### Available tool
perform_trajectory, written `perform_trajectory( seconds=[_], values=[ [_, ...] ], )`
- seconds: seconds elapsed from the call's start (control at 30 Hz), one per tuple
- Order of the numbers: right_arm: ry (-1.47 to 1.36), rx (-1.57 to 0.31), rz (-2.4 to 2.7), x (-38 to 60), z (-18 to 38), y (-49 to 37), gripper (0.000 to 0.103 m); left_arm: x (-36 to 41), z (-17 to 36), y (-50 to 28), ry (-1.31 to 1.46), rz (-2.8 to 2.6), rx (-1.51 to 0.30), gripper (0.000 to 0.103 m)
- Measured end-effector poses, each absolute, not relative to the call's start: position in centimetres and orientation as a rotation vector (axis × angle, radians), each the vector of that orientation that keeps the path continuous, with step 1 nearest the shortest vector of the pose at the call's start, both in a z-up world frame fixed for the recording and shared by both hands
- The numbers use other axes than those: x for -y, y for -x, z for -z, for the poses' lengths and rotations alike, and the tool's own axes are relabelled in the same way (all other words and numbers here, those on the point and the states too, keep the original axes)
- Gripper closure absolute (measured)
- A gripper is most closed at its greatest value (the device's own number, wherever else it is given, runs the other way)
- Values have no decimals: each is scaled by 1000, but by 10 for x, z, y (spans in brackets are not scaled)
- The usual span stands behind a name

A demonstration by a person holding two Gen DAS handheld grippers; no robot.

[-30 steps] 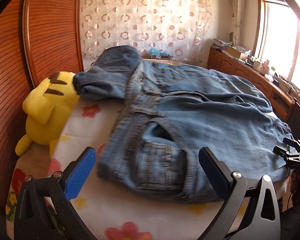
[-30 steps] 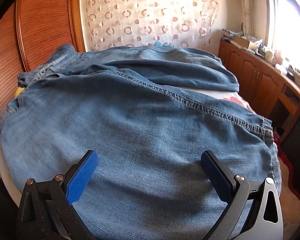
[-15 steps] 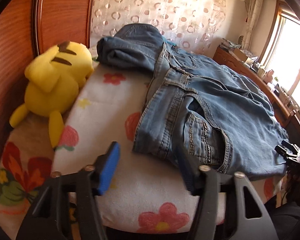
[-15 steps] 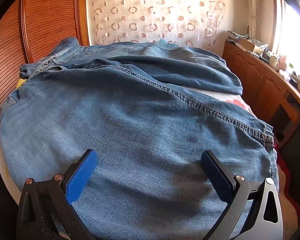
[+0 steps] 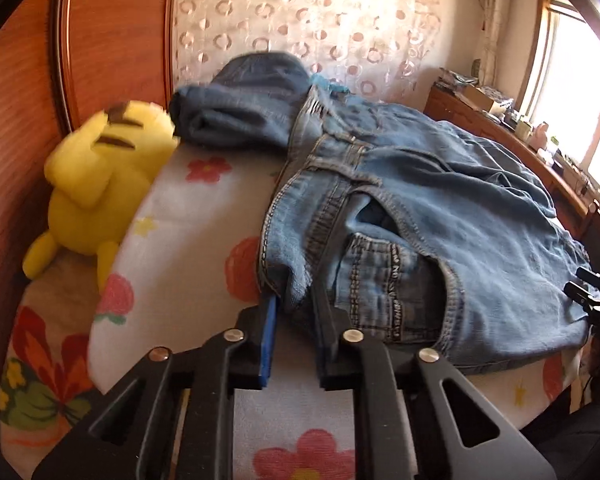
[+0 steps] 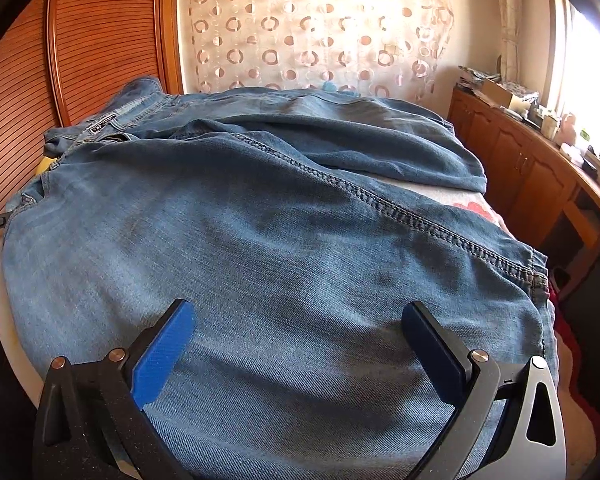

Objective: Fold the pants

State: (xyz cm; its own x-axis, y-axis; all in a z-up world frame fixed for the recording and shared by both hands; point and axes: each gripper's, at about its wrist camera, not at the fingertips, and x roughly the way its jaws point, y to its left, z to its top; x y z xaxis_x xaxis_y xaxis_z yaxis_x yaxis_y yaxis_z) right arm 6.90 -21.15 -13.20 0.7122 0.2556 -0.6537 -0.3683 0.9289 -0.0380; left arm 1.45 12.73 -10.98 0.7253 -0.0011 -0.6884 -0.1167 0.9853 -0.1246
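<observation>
Right, biggest first: the bed (image 5: 188, 216), w/ its floral sheet, carries the jeans (image 5: 440, 208) spread nearly full width, waistband toward the wooden headboard (image 5: 112, 40), legs running off toward the window side. In the right wrist view the denim (image 6: 260, 248) fills almost everything, one leg lying over the other w/ a stitched seam (image 6: 400, 212) crossing diagonally.

Risks, big to small. The pants are heavy and bunched at the far waist end, so a lift from one corner alone would prob drag the whole garment askew instead of folding it. A yellow plush toy (image 5: 100, 176) sits just beside the far waistband bundle; a sweep that way could knock it or trap it under the fold.

The left gripper (image 5: 294, 312) is closing on the near waistband corner (image 5: 288, 280), cloth between the jaws and pinched at the edge only. That bite looks shallow, so I'd guess it could slip out under the denim's weight, or catch one layer and leave the other behind.

The right gripper (image 6: 300, 344) hovers w/ jaws spread wide over the leg fabric, gripping nothing. If it stays idle while the left pulls, the leg end prob trails and wrinkles.
</observation>
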Motion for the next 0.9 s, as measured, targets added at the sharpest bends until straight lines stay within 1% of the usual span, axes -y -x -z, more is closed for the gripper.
perform_trajectory(
  seconds=[0.23, 0.53, 0.7, 0.9],
  values=[
    [122, -699, -317, 242, 125, -59, 1, -117, 60, -15, 140, -7, -639, 91],
    [56, -662, -299, 265, 106, -44, 2, -78, -4, -65, 32, 76, -517, 91],
    [51, -653, -349, 256, 101, -41, 3, -63, -19, -95, 16, 112, -504, 91],
    [26, -662, -411, 258, 102, -42, 5, -59, -18, -127, 6, 106, -518, 91]
  ],
)
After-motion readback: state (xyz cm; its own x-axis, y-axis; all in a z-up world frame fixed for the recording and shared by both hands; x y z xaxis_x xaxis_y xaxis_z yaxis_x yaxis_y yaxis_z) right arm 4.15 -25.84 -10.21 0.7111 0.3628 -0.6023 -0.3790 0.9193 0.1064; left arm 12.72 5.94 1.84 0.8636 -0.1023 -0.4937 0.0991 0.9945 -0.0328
